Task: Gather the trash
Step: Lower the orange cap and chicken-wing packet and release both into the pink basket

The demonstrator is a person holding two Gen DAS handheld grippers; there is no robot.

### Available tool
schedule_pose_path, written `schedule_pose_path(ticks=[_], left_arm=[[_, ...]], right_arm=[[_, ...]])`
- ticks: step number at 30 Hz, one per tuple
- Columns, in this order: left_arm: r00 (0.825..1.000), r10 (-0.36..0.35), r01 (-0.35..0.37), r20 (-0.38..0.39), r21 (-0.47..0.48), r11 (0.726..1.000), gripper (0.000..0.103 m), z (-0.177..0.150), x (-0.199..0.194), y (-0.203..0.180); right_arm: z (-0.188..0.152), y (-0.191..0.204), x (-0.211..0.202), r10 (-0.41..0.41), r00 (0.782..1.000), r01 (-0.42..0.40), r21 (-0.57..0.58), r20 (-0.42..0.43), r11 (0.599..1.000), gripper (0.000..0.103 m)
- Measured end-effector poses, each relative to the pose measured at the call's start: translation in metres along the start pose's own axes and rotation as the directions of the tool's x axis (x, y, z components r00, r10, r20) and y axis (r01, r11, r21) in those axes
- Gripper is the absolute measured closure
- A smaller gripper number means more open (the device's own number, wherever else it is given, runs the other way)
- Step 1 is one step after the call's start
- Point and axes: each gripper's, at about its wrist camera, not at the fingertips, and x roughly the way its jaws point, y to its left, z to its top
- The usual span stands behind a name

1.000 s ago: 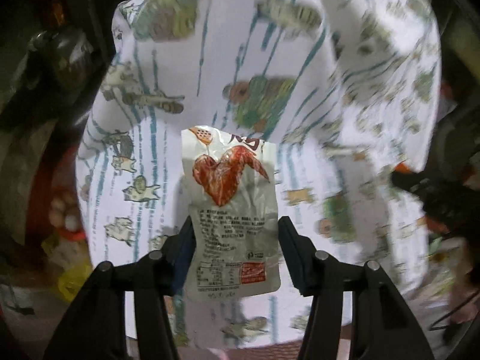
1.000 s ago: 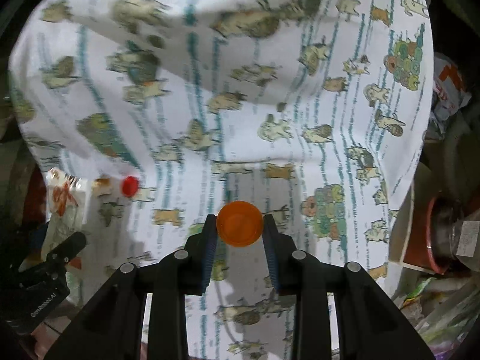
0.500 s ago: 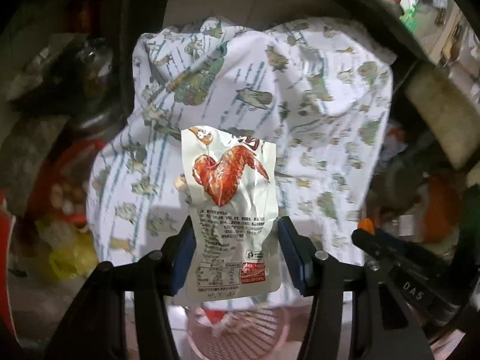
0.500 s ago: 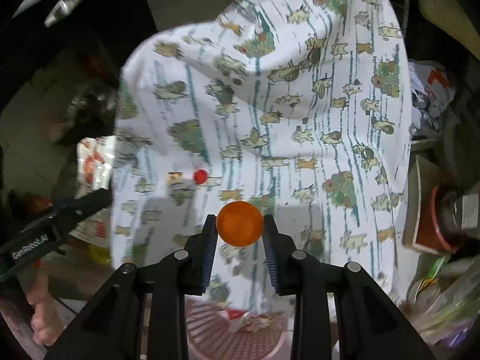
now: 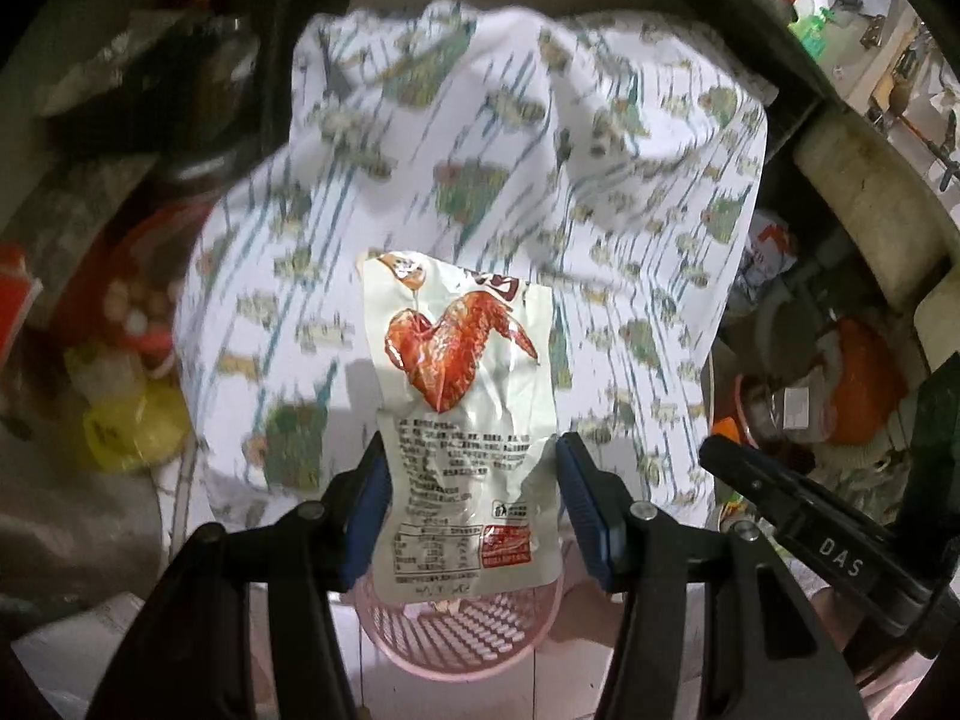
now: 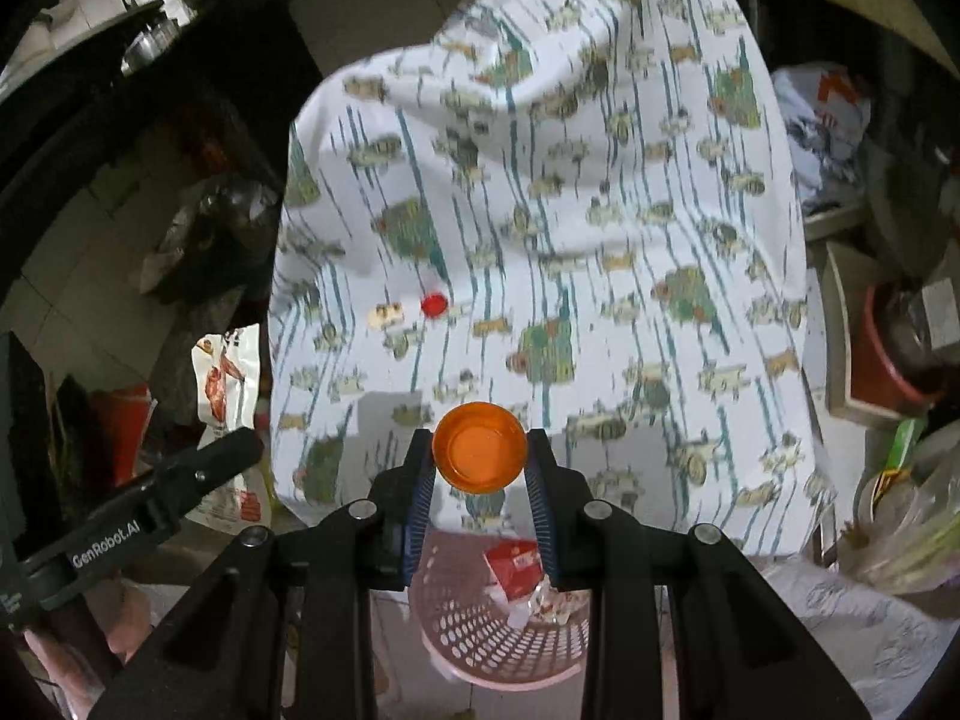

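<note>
My left gripper (image 5: 469, 498) is shut on a white snack wrapper (image 5: 459, 414) printed with a red chicken wing, held above the near edge of the patterned tablecloth (image 5: 480, 180). My right gripper (image 6: 480, 468) is shut on an orange bottle cap (image 6: 480, 447). A pink perforated basket (image 6: 498, 636) stands on the floor below both grippers, with a red wrapper (image 6: 516, 564) and other scraps inside; the same basket (image 5: 462, 630) shows under the left gripper. A small red cap (image 6: 433, 305) lies on the cloth. The wrapper (image 6: 225, 384) also shows at the left of the right wrist view.
The cloth-covered table (image 6: 540, 240) fills the middle. Cluttered goods flank it: a yellow bag (image 5: 132, 426) and red items on the left, a red pot (image 6: 888, 360), bottles and plastic bags on the right. The right gripper's arm (image 5: 810, 540) crosses the left view's lower right.
Both grippers have drawn back and risen from over the tablecloth with their items held. The table has shrunk in view and the pink basket has come into sight below them.
</note>
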Motion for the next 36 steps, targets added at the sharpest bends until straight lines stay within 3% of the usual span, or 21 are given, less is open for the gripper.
schedule_pose_path(ticks=[5, 8, 12, 16, 20, 26, 28, 31, 33, 36], left_arm=[[0.997, 0.008, -0.007, -0.080, 0.011, 1.000, 0.051, -0.023, 0.028, 0.002], [0.986, 0.016, -0.017, -0.168, -0.002, 1.000, 0.051, -0.039, 0.055, 0.007], [0.954, 0.011, -0.014, -0.299, -0.010, 1.000, 0.051, -0.064, 0.091, 0.012], [0.926, 0.038, -0.031, -0.376, 0.023, 0.999, 0.051, -0.084, 0.116, 0.011], [0.888, 0.021, -0.030, -0.460, -0.012, 0.999, 0.050, -0.104, 0.147, 0.018], [0.860, 0.061, -0.093, -0.506, -0.037, 0.995, 0.050, -0.124, 0.186, 0.034], [0.857, 0.038, -0.082, -0.514, -0.064, 0.995, 0.050, -0.126, 0.195, 0.038], [0.851, 0.032, -0.067, -0.524, -0.047, 0.997, 0.050, -0.129, 0.206, 0.036], [0.839, 0.084, -0.116, -0.538, -0.025, 0.993, 0.048, -0.130, 0.212, 0.037], [0.836, 0.081, -0.121, -0.543, -0.038, 0.992, 0.048, -0.132, 0.216, 0.043]], right_arm=[[-0.015, -0.012, 0.032, 0.031, 0.996, -0.026, 0.066, -0.086, 0.997, 0.071], [-0.023, -0.025, 0.052, 0.039, 0.990, -0.023, 0.116, -0.134, 0.993, 0.071], [-0.035, -0.044, 0.080, 0.069, 0.976, -0.031, 0.182, -0.205, 0.983, 0.071], [-0.049, -0.051, 0.104, 0.093, 0.961, -0.038, 0.211, -0.262, 0.977, 0.071], [-0.063, -0.053, 0.127, 0.119, 0.941, -0.045, 0.232, -0.316, 0.972, 0.071], [-0.084, -0.046, 0.157, 0.043, 0.930, 0.019, 0.165, -0.364, 0.986, 0.071], [-0.088, -0.043, 0.164, 0.010, 0.935, 0.043, 0.142, -0.355, 0.989, 0.071], [-0.097, -0.039, 0.178, 0.009, 0.937, 0.035, 0.120, -0.350, 0.992, 0.071], [-0.103, -0.038, 0.188, 0.012, 0.936, 0.032, 0.120, -0.352, 0.992, 0.071], [-0.114, -0.038, 0.205, 0.001, 0.929, 0.050, 0.126, -0.371, 0.991, 0.071]])
